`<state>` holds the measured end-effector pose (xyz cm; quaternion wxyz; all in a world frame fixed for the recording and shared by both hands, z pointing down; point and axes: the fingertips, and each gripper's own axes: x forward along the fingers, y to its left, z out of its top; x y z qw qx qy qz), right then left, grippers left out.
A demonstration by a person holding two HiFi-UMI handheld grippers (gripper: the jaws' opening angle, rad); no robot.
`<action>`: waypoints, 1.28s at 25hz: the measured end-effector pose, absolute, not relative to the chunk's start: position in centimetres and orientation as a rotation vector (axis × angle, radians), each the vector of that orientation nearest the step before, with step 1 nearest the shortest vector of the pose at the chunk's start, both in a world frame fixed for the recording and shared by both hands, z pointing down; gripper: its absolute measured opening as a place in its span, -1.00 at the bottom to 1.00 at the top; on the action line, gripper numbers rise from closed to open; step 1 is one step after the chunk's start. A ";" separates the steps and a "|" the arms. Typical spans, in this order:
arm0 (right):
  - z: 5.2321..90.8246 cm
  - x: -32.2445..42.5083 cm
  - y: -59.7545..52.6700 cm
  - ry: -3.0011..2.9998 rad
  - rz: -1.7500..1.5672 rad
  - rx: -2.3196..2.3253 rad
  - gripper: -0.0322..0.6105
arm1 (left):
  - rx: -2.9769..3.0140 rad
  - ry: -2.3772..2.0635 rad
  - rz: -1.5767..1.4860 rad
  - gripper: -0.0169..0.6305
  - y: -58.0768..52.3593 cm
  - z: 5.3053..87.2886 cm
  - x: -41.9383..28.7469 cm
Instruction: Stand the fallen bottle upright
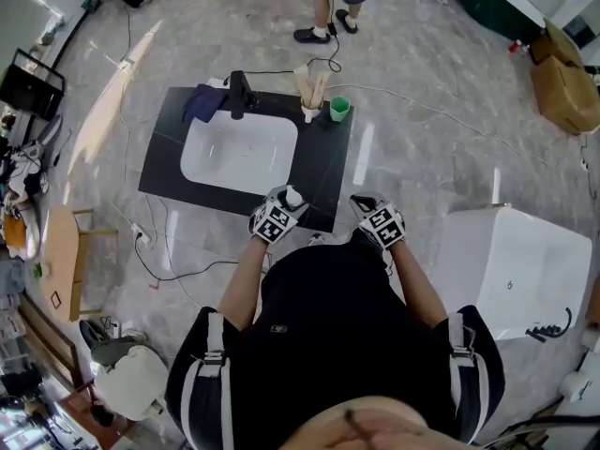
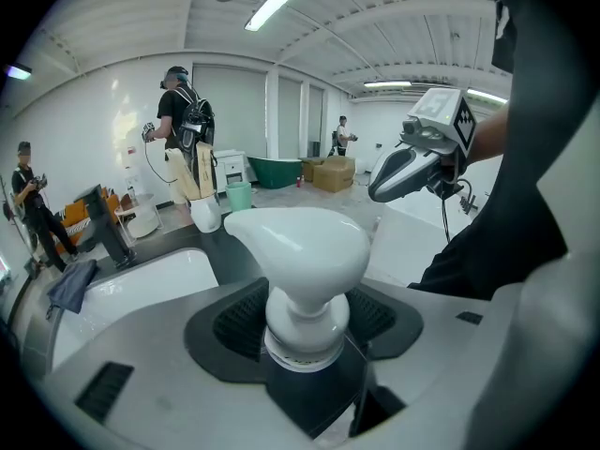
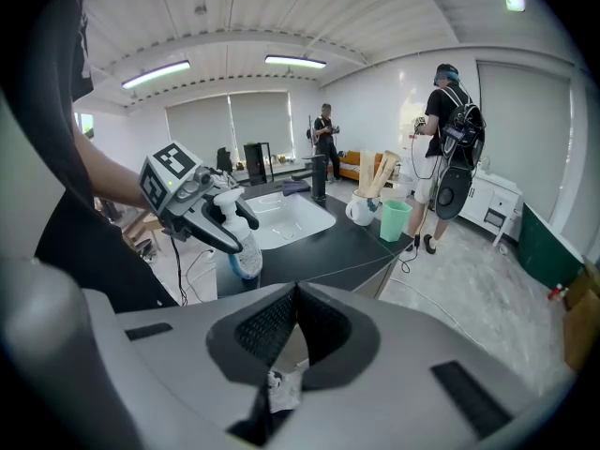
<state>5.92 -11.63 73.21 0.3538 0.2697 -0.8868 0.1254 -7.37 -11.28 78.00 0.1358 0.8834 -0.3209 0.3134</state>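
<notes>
The black counter (image 1: pixel 319 172) carries one white sink (image 1: pixel 239 153) set into it. Over its near edge, toward the near right corner, the left gripper (image 1: pixel 286 206) holds the one bottle (image 2: pixel 298 251) roughly upright. Its jaws are clamped on the neck just under the white pump head. Whether the base rests on the counter cannot be told.

The right gripper (image 3: pixel 293 322) hangs just beside it off the near right corner, jaws pressed together on nothing.

The bottle looks like clear plastic with only a little blue liquid at the bottom. It is probably light, fairly stiff and smooth-sided, and top-heavy under the pump, so it may tip easily when set down. The neck below the collar seems the surest hold, since the pump head stops it from slipping down through the jaws.

Along the counter's far edge stand one black faucet (image 1: pixel 239 92), one blue cloth (image 1: pixel 202 103), one white mug of wooden utensils (image 1: pixel 309 111) and one green cup (image 1: pixel 339 109).
</notes>
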 end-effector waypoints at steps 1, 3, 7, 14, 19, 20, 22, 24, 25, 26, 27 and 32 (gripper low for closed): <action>73.3 6.1 -11.5 -2.282 0.331 0.695 -0.71 | 2.555 -0.936 0.909 -0.21 -11.3 78.1 -7.4; 73.3 6.1 -11.4 -2.277 0.336 0.693 -0.71 | 2.539 -0.940 0.914 -0.21 -11.2 78.3 -7.4; 73.1 6.2 -11.2 -2.282 0.338 0.690 -0.71 | 2.528 -0.951 0.893 -0.21 -11.0 78.1 -7.4; 73.1 6.6 -11.5 -2.290 0.334 0.695 -0.71 | 2.522 -0.946 0.895 -0.20 -11.2 77.7 -7.2; 72.9 6.7 -11.4 -2.297 0.341 0.699 -0.71 | 2.500 -0.949 0.862 -0.17 -10.9 77.7 -7.2; 72.9 6.7 -11.4 -2.295 0.342 0.697 -0.71 | 2.497 -0.951 0.859 -0.15 -10.8 77.7 -7.3; 73.2 6.6 -11.4 -2.298 0.337 0.688 -0.71 | 2.489 -0.963 0.854 -0.14 -10.6 77.6 -7.6; 73.3 6.4 -11.2 -2.293 0.336 0.673 -0.71 | 2.475 -0.982 0.848 -0.14 -10.3 77.6 -7.9; 73.1 6.2 -11.1 -2.295 0.336 0.667 -0.71 | 2.467 -0.992 0.846 -0.14 -9.9 77.6 -8.1; 72.8 6.0 -11.1 -2.300 0.333 0.664 -0.71 | 2.458 -1.003 0.847 -0.14 -9.6 77.7 -8.4; 72.5 5.7 -11.2 -2.305 0.329 0.662 -0.71 | 2.449 -1.013 0.849 -0.14 -9.2 77.8 -8.7; 72.4 5.0 -11.7 -2.327 0.315 0.653 -0.71 | 2.417 -1.039 0.844 -0.14 -7.1 77.3 -10.2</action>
